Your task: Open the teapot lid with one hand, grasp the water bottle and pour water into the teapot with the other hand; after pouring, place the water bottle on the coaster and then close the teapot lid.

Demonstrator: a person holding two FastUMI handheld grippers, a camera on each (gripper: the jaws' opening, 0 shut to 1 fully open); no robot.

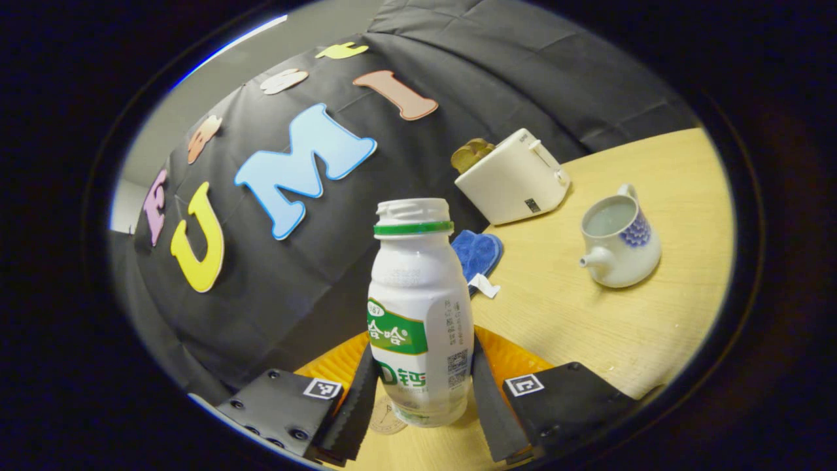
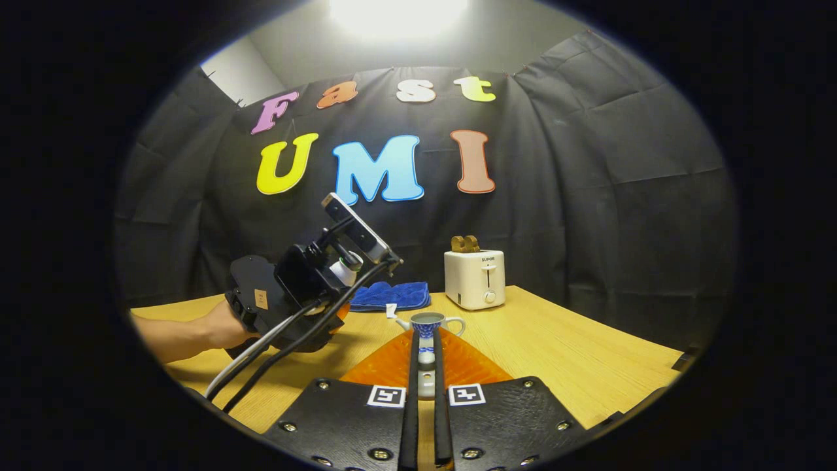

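Note:
An uncapped white water bottle (image 1: 418,307) with a green label stands between the fingers of my left gripper (image 1: 424,366), which is shut on its lower body. A round coaster (image 1: 386,417) peeks out on the table just under the bottle's base; whether they touch I cannot tell. The white teapot (image 1: 621,239) with a blue pattern sits lidless to the right, with water showing inside. In the right gripper view, my right gripper (image 2: 425,340) is shut on the small teapot lid (image 2: 426,369), held in front of the teapot (image 2: 428,324). A hand holds the left gripper (image 2: 294,294) at left.
A cream toaster (image 1: 513,176) with bread in it stands at the back of the wooden table (image 1: 588,327), against the black cloth wall. A folded blue cloth (image 1: 477,252) lies beside it. Cables (image 2: 261,373) trail down from the left gripper.

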